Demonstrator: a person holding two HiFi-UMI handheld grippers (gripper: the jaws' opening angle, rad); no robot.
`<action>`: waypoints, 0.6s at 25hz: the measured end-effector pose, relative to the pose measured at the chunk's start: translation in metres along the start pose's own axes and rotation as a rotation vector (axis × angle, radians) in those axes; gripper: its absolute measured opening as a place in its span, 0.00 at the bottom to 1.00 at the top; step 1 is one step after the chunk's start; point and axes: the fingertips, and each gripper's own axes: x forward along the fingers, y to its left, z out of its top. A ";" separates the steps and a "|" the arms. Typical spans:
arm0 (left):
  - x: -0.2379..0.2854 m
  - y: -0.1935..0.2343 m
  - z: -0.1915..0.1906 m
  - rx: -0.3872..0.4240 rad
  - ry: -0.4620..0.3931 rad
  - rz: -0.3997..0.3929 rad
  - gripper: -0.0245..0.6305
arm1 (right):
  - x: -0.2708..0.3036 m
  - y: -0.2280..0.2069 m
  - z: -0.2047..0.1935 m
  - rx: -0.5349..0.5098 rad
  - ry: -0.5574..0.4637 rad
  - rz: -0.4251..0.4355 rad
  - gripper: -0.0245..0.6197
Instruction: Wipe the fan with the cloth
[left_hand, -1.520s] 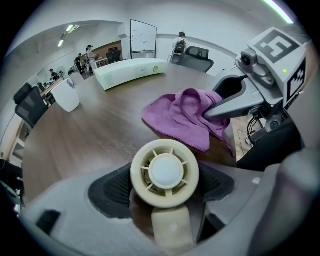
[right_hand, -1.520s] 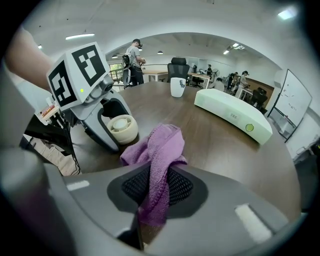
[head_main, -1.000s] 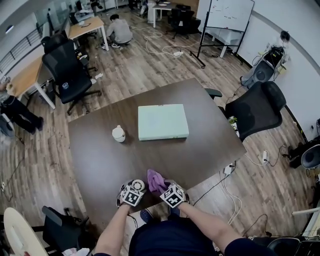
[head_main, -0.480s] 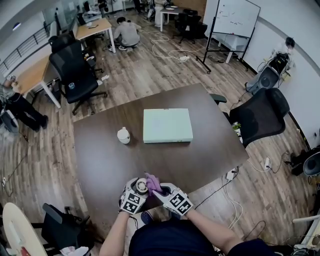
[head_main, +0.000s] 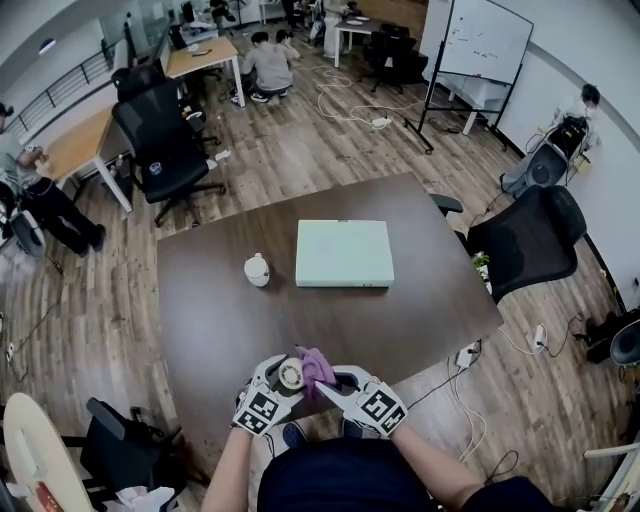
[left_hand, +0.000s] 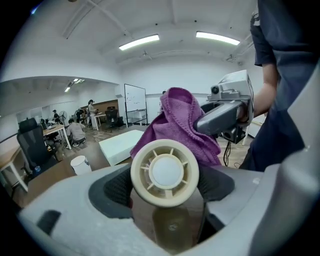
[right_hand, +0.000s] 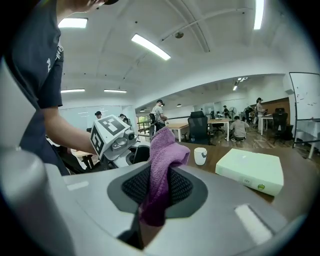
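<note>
Open-plan office floor, with desks, chairs and a whiteboard, surrounds a dark brown table (head_main: 200, 300). A pale green flat box (head_main: 343, 253) lies near the table's middle, and a white cup (head_main: 257, 270) stands just beside the box's left edge. Both are well apart from the work.

The work happens over the table's near edge, where the person holds both grippers up off the surface. The left gripper (head_main: 284, 381) has its jaws spread wide and clamped on the fan (left_hand: 165, 172), a small cream round one, with a dark pad pressing each side of the ring. Its ribbed face points back at that gripper's camera. The right gripper (right_hand: 157, 189) has its jaws drawn close, pinching a fold of the purple cloth (right_hand: 161, 167). The free end of the cloth stands up past the pads and droops over.

In the left gripper view the cloth sits right behind the fan's upper rim. I cannot tell whether it presses on the fan or only hangs beside it.

I judge that both things are in hand and have been brought together, so the wiping itself is only beginning. The next move calls for pushing the loose end of the cloth onto the rim and ribs and rubbing it around. The left grip must hold firm enough that the round body does not twist between the pads. The cloth is held by a thin fold and could slip if dragged hard.
</note>
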 end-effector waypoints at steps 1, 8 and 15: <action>-0.002 -0.002 0.002 0.013 0.000 -0.006 0.61 | -0.001 0.001 0.004 -0.013 -0.003 -0.002 0.15; -0.013 -0.026 0.023 0.005 -0.053 -0.025 0.61 | -0.011 0.015 0.047 -0.104 -0.050 -0.025 0.15; -0.021 -0.048 0.048 -0.008 -0.139 -0.064 0.61 | -0.018 0.017 0.080 -0.164 -0.103 -0.047 0.15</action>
